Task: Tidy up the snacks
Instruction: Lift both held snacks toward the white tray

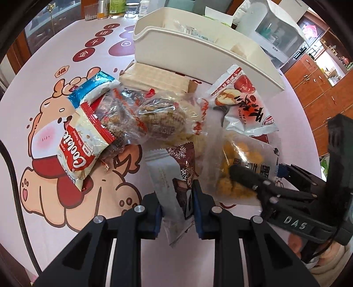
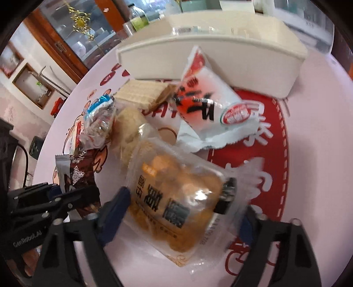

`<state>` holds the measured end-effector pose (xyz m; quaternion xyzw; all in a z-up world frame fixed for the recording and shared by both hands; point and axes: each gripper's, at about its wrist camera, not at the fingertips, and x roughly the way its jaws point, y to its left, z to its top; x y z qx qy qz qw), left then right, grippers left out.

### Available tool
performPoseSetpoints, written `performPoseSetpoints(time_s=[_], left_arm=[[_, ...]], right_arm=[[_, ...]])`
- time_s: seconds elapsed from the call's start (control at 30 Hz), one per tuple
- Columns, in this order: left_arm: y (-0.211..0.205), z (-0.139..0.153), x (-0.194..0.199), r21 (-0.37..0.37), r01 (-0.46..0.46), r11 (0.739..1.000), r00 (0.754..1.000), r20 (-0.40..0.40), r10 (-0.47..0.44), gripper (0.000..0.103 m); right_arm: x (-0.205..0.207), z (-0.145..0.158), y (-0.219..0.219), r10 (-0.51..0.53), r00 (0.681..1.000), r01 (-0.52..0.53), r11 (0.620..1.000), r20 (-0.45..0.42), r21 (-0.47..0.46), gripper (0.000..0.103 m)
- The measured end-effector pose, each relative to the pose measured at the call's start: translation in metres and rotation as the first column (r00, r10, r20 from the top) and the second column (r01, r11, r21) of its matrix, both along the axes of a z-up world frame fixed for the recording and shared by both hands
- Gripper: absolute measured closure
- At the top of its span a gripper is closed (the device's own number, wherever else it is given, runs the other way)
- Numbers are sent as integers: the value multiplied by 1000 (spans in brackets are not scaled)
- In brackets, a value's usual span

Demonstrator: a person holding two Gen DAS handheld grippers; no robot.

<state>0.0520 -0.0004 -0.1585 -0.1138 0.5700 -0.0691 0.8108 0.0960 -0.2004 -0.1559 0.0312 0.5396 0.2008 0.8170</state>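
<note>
My left gripper (image 1: 176,203) is shut on a brown and grey snack packet with snowflakes (image 1: 174,174), held by its near end over the pink tablecloth. The right wrist view shows that packet (image 2: 75,174) at the left, with the left gripper (image 2: 66,196) on it. My right gripper (image 2: 183,205) stands wide around a clear packet of orange-yellow snacks (image 2: 176,194) lying flat on the cloth. Its left pad is at the wrapper's edge, and the packet does not look squeezed. From the left wrist, the right gripper (image 1: 258,170) straddles the same packet (image 1: 238,159).
A white plastic bin (image 1: 198,50) stands behind the pile and holds a few packets. In front of it lie a wafer pack (image 1: 154,77), a white-red packet (image 1: 242,103), clear-wrapped cakes (image 1: 158,117) and a red cookie packet (image 1: 81,141). Bottles and jars (image 1: 114,8) line the far edge.
</note>
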Motion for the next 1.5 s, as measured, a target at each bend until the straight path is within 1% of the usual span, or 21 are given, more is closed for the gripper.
performPoseSetpoints(time_s=[0.03, 0.1, 0.23, 0.33, 0.43, 0.53, 0.7, 0.93, 1.03, 1.23, 1.37, 1.5], left_arm=[[-1, 2, 0, 1, 2, 1000, 1000, 4, -2, 81], [-2, 5, -1, 2, 6, 1000, 1000, 11, -6, 81], [-5, 18, -2, 9, 15, 1000, 999, 36, -15, 81], [-9, 29, 0, 8, 23, 1000, 998, 58, -24, 81], [-13, 44, 1, 12, 35, 999, 996, 87, -36, 81], [-15, 57, 3, 11, 47, 999, 993, 108, -48, 81], [-23, 82, 13, 27, 70, 997, 985, 155, -73, 81], [-37, 124, 38, 73, 115, 991, 964, 230, -129, 81], [-40, 146, 54, 89, 124, 988, 952, 271, -144, 81], [-42, 185, 92, 129, 129, 983, 931, 327, -165, 81], [-44, 204, 113, 160, 127, 979, 919, 353, -177, 81], [-47, 216, 135, 183, 127, 975, 911, 367, -188, 81]], right_arm=[[-1, 2, -2, -4, 1000, 4, 1000, 4, 8, 39], [-4, 7, -7, -12, 1000, 12, 1000, 14, 27, 44], [-14, 19, -10, -23, 998, 22, 1000, 59, 5, 50], [-18, 27, -10, -27, 996, 28, 1000, 84, -12, 52], [-22, 40, -17, -37, 994, 37, 999, 106, 4, 53], [-24, 58, -24, -45, 989, 43, 999, 141, 20, 53], [-24, 93, -32, -66, 972, 59, 998, 226, 36, 53], [-13, 142, -45, -110, 936, 95, 994, 335, 61, 53], [-3, 163, -49, -133, 916, 117, 991, 379, 64, 54], [17, 196, -51, -160, 878, 154, 987, 452, 51, 54], [30, 215, -51, -174, 853, 176, 983, 492, 42, 55], [49, 234, -54, -201, 822, 212, 976, 532, 42, 58]])
